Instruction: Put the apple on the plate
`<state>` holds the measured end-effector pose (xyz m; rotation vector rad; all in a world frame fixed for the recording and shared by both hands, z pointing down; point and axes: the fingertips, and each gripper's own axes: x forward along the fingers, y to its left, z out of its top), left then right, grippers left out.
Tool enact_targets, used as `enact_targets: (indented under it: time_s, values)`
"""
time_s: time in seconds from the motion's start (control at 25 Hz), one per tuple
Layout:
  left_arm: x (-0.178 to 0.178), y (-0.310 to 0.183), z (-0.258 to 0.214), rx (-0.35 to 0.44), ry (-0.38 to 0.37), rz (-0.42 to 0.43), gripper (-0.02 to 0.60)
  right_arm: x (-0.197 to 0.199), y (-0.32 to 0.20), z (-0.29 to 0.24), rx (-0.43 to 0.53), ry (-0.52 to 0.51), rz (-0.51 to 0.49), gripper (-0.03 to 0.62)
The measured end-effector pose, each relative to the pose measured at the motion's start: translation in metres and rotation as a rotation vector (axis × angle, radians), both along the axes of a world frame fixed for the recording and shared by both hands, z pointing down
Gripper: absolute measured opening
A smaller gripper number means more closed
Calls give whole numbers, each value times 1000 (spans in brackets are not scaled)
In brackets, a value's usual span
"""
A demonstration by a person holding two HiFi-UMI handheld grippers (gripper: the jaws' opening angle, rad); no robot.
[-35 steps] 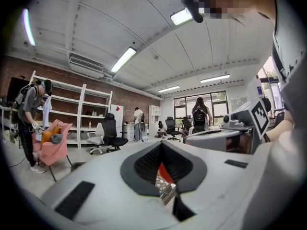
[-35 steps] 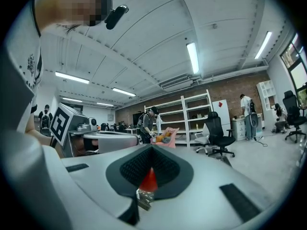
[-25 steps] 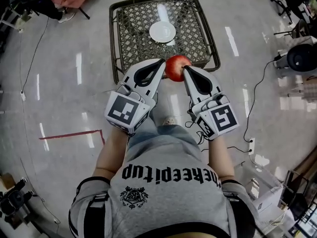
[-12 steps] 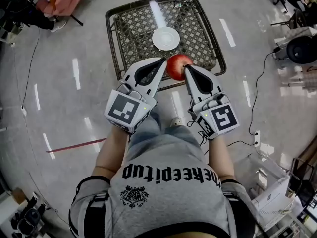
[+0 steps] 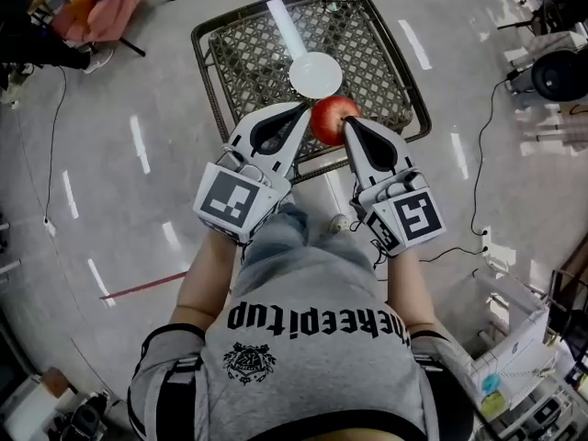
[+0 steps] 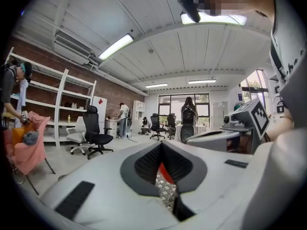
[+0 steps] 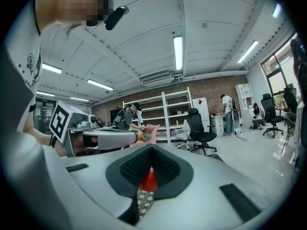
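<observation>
One apple (image 5: 333, 119) is pinched between the left gripper (image 5: 296, 114) and the right gripper (image 5: 352, 127), each with its fingers closed together, above the worktop's (image 5: 248, 58) near edge. One plate (image 5: 315, 74) lies just beyond, with bare worktop around it.

A square bench (image 5: 241, 55) with a dark metal frame and an open lattice top stood on a glossy grey floor (image 5: 119, 154) streaked with light reflections. A red tape line (image 5: 142, 286) lay on the floor at the lower left, and a pink cloth (image 5: 101, 12) hung over a seat at the top left. The person wore a grey printed T-shirt (image 5: 312, 366) and denim shorts (image 5: 285, 242). A black office chair (image 6: 96, 131) stood near white shelves (image 6: 53, 99) against a brick wall.
</observation>
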<state>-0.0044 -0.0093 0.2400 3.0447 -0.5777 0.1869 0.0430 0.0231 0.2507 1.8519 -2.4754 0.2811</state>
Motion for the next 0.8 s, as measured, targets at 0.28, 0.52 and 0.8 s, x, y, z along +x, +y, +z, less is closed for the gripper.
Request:
enact_targets:
  time_s: [0.28,0.52,0.8]
  values:
    - [-8,-24,9,-7,-7,59,18,-11,-21,8,-7,-4,59,14]
    - [-4,-19,3,-4,-8,110,18,-7,-12,0,-5,-3,113,14]
    - [-7,-32,11,-18,2,132,18,-13,-19,6,-17,2,140,14]
